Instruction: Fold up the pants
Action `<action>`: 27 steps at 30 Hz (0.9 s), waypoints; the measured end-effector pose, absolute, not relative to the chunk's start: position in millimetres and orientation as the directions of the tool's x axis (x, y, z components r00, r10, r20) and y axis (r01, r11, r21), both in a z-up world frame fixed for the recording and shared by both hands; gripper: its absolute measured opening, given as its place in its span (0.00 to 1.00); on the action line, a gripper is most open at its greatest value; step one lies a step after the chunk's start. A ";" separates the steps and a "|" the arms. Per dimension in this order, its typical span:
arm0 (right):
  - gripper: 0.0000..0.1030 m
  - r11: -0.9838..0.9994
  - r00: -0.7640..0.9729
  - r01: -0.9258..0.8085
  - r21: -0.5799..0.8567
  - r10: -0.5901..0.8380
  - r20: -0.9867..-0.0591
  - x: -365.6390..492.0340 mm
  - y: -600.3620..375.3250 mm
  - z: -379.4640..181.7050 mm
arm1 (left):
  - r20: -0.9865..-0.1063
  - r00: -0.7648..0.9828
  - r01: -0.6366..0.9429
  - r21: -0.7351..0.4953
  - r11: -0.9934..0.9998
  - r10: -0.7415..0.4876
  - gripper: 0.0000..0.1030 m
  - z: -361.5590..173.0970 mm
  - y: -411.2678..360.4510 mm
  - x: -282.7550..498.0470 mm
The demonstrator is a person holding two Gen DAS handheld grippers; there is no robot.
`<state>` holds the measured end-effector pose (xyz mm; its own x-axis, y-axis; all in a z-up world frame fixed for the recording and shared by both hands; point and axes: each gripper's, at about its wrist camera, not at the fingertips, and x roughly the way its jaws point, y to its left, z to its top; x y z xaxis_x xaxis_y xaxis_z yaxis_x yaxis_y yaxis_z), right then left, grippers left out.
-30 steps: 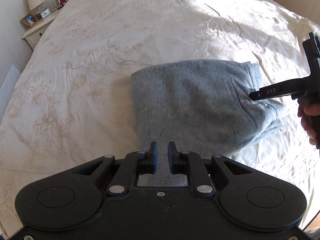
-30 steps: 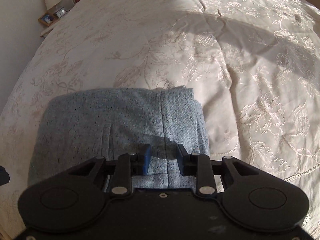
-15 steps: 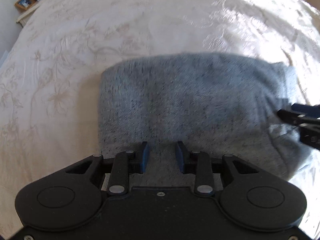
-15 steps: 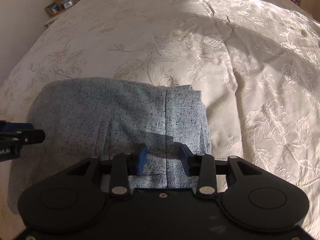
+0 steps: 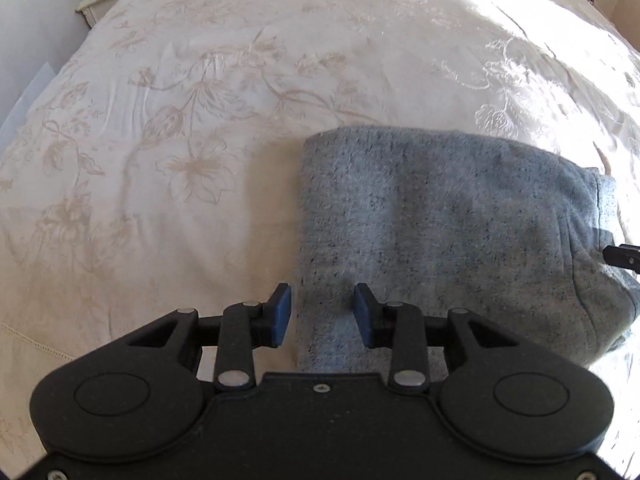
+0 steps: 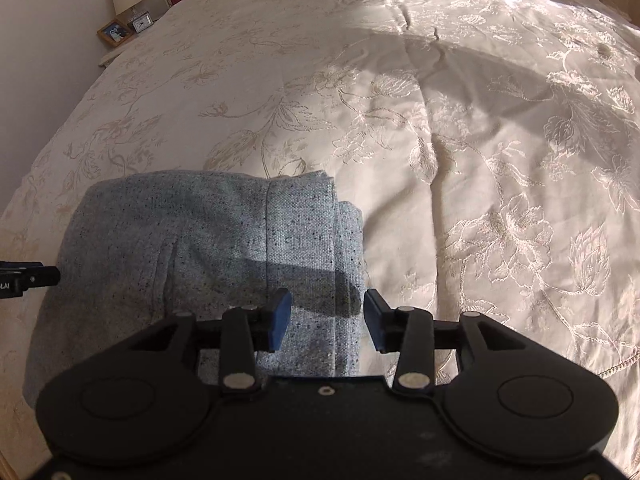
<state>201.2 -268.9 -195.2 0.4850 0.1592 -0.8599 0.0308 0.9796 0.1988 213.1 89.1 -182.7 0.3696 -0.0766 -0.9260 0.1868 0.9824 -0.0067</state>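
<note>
Grey heathered pants point(image 5: 440, 220) lie folded into a compact rectangle on the bed; they also show in the right wrist view point(image 6: 208, 248). My left gripper point(image 5: 322, 316) is open and empty, its jaws straddling the left near corner of the fold just above the cloth. My right gripper point(image 6: 326, 318) is open and empty over the right near edge, where the waistband layers stack. The tip of the right gripper shows at the right edge of the left wrist view point(image 5: 624, 258); the tip of the left gripper shows at the left edge of the right wrist view point(image 6: 28, 278).
A cream bedspread point(image 5: 200, 140) with embroidered flowers covers the bed, sunlit at the far right point(image 6: 520, 20). A nightstand point(image 6: 120, 40) with a lamp, clock and photo frame stands at the far left corner. The bed's near edge runs below the grippers.
Both grippers have opened wider. The left one has moved left to the fold's left near corner. The right one has shifted slightly right over the waistband edge. The pants have not moved.
</note>
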 end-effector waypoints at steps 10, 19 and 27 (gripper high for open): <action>0.50 0.941 0.443 0.104 0.321 0.246 -0.862 211.0 -287.8 -219.9 | -0.952 0.274 0.179 -0.089 0.980 -0.136 0.64 -215.7 93.5 231.4; 0.55 0.937 0.440 0.097 0.336 0.262 -0.859 217.8 -288.3 -229.6 | -0.959 0.267 0.169 -0.054 0.984 -0.099 0.75 -229.9 71.5 241.9; 0.48 0.895 0.383 0.200 0.398 0.302 -0.873 229.9 -296.6 -232.5 | -0.946 0.312 0.178 -0.038 0.983 -0.093 0.21 -205.8 54.9 223.4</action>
<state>229.9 -296.6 -232.5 0.3827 0.3024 -0.8730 0.1999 0.8954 0.3979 223.4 54.9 -205.8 0.3117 -0.0930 -0.9456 0.1783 0.9832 -0.0379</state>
